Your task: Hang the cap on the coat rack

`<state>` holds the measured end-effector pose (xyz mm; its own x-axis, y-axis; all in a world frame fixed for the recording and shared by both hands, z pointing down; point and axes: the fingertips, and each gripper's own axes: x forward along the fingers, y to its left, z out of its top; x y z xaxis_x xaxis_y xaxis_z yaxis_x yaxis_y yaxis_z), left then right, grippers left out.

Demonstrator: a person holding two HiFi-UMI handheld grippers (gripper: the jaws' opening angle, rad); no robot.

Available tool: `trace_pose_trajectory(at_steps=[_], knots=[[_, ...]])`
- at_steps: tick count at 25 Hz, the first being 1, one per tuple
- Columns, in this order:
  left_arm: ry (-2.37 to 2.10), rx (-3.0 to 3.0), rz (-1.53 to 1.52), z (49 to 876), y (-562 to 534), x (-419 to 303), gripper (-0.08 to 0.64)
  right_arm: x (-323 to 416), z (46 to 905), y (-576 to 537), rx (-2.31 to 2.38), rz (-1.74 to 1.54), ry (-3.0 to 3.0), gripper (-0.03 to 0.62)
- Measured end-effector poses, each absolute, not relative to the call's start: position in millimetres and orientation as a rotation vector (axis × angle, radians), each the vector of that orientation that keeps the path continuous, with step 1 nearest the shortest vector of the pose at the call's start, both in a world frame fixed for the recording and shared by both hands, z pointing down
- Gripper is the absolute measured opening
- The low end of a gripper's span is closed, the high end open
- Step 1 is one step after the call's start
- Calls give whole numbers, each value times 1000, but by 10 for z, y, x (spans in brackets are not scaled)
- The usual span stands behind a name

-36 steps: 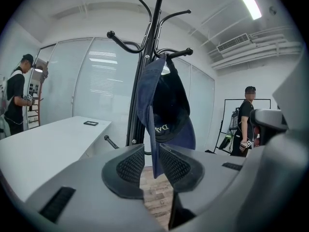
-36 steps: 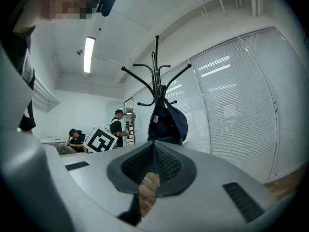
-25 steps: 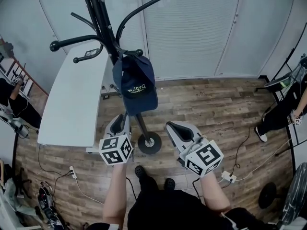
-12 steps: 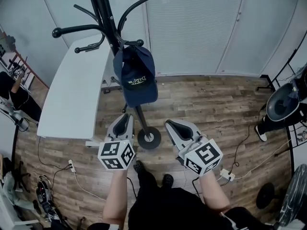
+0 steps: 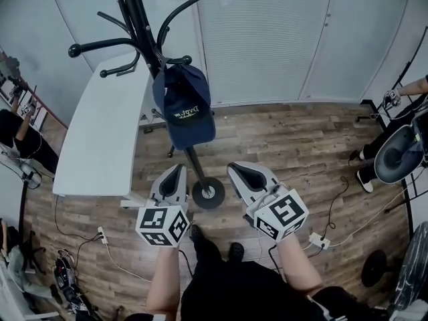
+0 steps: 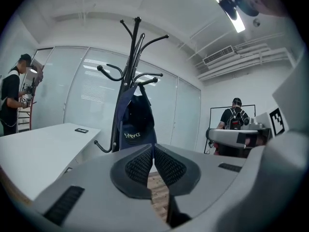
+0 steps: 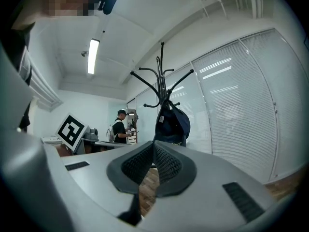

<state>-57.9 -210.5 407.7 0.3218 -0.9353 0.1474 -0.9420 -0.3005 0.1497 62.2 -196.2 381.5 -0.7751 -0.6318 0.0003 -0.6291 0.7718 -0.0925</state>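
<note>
Grey jaws of the left gripper [image 5: 175,171] and right gripper [image 5: 241,171] are pressed together, holding nothing (side by side over the wood floor [image 5: 301,146]). Ahead, the navy cap [image 5: 184,105] hangs on a hook of the black coat rack [image 5: 142,19].

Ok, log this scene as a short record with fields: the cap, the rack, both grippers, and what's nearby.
cap: navy baseball cap hanging on a hook, clear of both grippers
rack: black coat rack, round base on the wood floor
left: left gripper, jaws together, nothing between them, facing the rack
right: right gripper, jaws together, nothing between them
nearby: white table beside the rack
task state: cap looks hung
</note>
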Motion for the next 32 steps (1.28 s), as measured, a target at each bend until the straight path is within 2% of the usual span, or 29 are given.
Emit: trace_pose_trajectory(at_steps=[9, 32], knots=[[-1663, 2428, 72, 4112, -2020, -385, 21, 706, 3948, -1982, -1156, -137, 2914, 31], [-1670, 2444, 102, 4110, -2008, -382, 20, 603, 3942, -1915, -1096, -86, 2955, 31]])
